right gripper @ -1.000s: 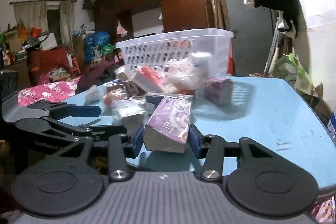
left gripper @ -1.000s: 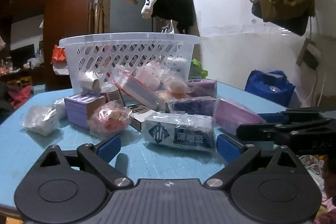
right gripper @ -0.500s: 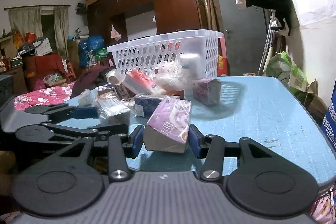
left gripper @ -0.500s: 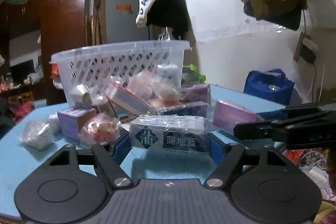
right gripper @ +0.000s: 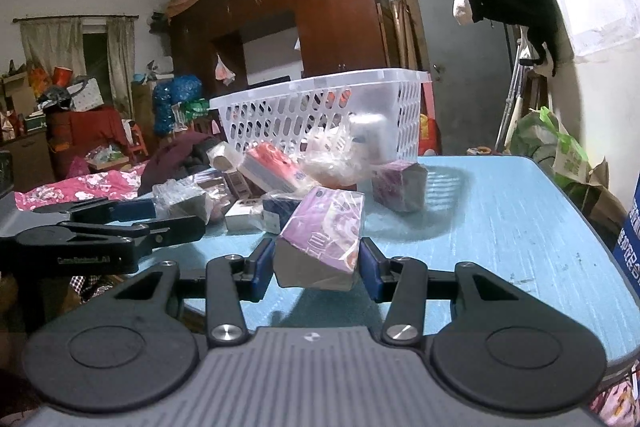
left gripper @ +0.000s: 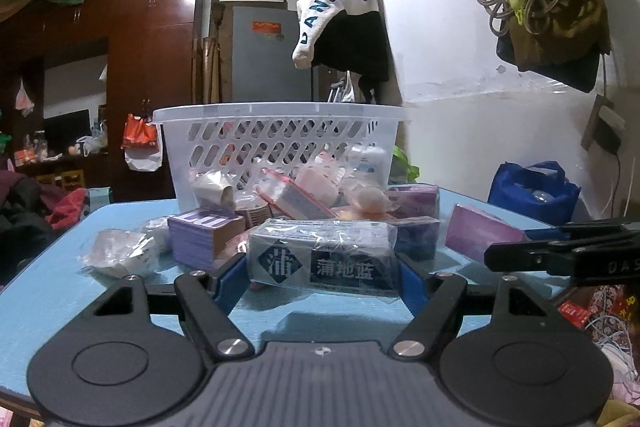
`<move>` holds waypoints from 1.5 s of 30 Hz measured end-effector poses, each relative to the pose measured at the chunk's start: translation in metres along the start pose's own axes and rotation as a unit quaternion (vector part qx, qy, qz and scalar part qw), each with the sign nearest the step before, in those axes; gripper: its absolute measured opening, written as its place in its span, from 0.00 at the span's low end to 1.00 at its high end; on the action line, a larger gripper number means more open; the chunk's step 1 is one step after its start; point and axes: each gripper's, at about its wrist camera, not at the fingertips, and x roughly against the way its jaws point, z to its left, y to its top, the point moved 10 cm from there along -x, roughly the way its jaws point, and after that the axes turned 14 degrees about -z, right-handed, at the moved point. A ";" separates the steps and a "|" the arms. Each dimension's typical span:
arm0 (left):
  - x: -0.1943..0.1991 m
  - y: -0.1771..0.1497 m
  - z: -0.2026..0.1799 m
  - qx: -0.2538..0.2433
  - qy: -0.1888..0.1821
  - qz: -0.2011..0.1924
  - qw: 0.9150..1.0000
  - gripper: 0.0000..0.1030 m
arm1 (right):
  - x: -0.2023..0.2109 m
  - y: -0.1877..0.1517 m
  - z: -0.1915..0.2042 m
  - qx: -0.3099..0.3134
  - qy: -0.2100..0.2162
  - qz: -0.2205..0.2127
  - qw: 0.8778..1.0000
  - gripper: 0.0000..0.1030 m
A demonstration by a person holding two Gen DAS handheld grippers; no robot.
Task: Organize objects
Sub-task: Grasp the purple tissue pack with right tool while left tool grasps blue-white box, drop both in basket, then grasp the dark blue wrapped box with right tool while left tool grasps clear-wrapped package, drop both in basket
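Observation:
My left gripper [left gripper: 320, 277] is shut on a blue and white box in clear wrap [left gripper: 324, 258], lifted a little off the blue table [left gripper: 52, 291]. My right gripper [right gripper: 316, 263] is shut on a purple tissue pack [right gripper: 324, 231], held just above the table. Behind both lies a heap of small packs [left gripper: 304, 187] against a white slotted basket [left gripper: 280, 135]. The right gripper's arm [left gripper: 560, 255] shows at the right of the left wrist view, and the left gripper's arm [right gripper: 100, 231] at the left of the right wrist view.
A purple box [left gripper: 202, 235] and a crumpled clear bag [left gripper: 116, 255] lie at the heap's left. Another purple pack [right gripper: 398, 185] stands by the basket's near corner. A bare stretch of table [right gripper: 520, 219] runs to the right. A blue bag [left gripper: 532, 191] sits beyond the table's edge.
The left gripper's jaws closed on the blue and white box and raised it slightly off the table. The right gripper kept hold of the purple pack and stayed put.

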 end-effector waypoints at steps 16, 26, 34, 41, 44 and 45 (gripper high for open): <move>-0.123 0.157 0.075 0.041 0.031 -0.010 0.999 0.78 | -0.103 0.160 0.018 0.039 0.070 -0.085 0.993 0.48; -0.123 0.114 0.096 0.046 0.033 0.034 0.998 1.00 | -0.120 0.131 0.005 0.017 0.045 -0.049 0.998 1.00; -0.031 0.042 0.144 0.089 0.104 0.048 0.989 1.00 | -0.076 0.043 0.004 -0.022 0.007 0.035 0.999 1.00; -0.039 0.009 0.149 0.034 0.101 0.110 0.988 1.00 | -0.095 0.014 0.019 0.010 -0.014 0.081 0.997 1.00; -0.051 0.006 0.142 0.001 0.063 0.138 0.988 1.00 | -0.098 0.009 0.017 0.013 -0.018 0.083 0.996 1.00; -0.056 0.005 0.143 -0.007 0.060 0.146 0.987 1.00 | -0.098 0.009 0.017 0.011 -0.019 0.084 0.996 1.00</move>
